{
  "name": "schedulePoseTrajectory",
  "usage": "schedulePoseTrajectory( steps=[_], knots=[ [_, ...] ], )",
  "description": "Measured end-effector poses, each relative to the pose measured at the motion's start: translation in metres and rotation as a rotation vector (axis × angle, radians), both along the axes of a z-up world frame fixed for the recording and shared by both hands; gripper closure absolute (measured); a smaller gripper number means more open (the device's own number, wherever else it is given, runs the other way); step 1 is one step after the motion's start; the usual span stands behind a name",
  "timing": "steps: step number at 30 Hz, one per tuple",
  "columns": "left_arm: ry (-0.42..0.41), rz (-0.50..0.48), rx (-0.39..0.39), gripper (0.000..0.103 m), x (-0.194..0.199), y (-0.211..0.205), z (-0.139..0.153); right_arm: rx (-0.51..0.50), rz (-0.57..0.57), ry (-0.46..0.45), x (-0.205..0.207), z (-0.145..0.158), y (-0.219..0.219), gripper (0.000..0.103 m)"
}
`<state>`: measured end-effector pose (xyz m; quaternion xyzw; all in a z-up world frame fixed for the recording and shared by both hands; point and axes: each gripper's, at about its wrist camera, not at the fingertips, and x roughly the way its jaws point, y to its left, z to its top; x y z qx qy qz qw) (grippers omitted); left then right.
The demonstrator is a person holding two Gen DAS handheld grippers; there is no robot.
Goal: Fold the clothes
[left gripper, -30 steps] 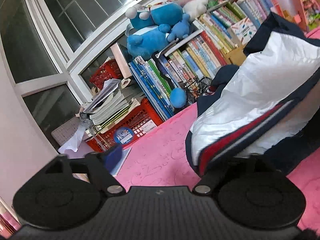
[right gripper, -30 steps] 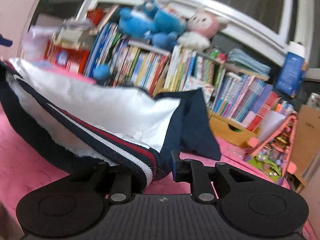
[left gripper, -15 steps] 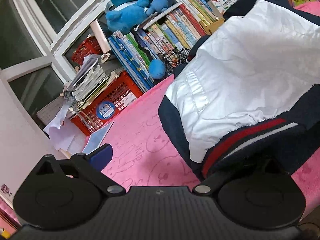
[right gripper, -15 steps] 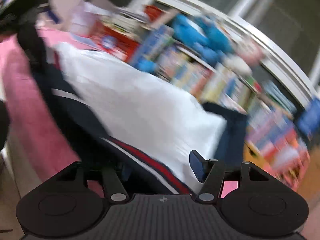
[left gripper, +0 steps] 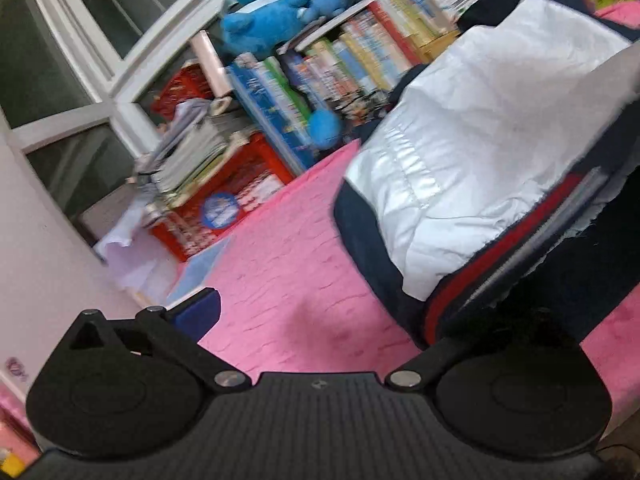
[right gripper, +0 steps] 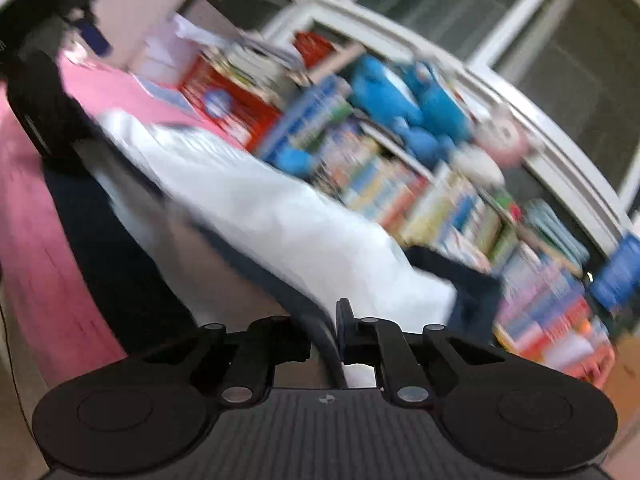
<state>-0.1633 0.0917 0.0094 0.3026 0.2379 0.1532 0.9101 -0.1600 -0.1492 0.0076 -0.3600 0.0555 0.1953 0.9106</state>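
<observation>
Both tongs at the hem of a navy-and-white jacket over a pink-covered surface.

The left tongs [left gripper: 332, 320] stand wide apart: the blue-padded finger [left gripper: 198, 312] hangs free over the pink cover [left gripper: 280, 264], while the other side is buried under the jacket's [left gripper: 480, 152] striped hem, so whether it bears on the cloth cannot be told. The jacket rises ahead and to the right of these tongs, white lining upward, navy shell around it, a red and grey band at the hem. The right tongs [right gripper: 324, 340] are closed on a fold of the jacket's [right gripper: 288, 224] edge, cloth pinched between the fingers; the garment stretches ahead and leftward from them, blurred. Beyond both tongs stand rows of books [left gripper: 360, 48], blue plush toys [left gripper: 280, 12] on top, and a red basket [left gripper: 224, 208] by the window [left gripper: 60, 60].
</observation>
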Motion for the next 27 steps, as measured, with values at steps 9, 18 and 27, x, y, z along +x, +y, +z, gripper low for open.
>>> schedulePoseTrajectory(
  steps=[9,18,27],
  knots=[
    [0.030,-0.074,0.130,0.000,-0.015,-0.019,-0.007,0.092,-0.239,0.126,0.010,-0.007,-0.087,0.074],
    [0.056,-0.083,0.096,0.000,-0.016,-0.021,-0.004,0.177,-0.280,0.153,0.004,-0.021,-0.104,0.055],
    [0.088,-0.113,0.083,0.000,-0.024,-0.016,0.006,0.214,-0.270,0.205,-0.002,-0.004,-0.112,0.046]
  ],
)
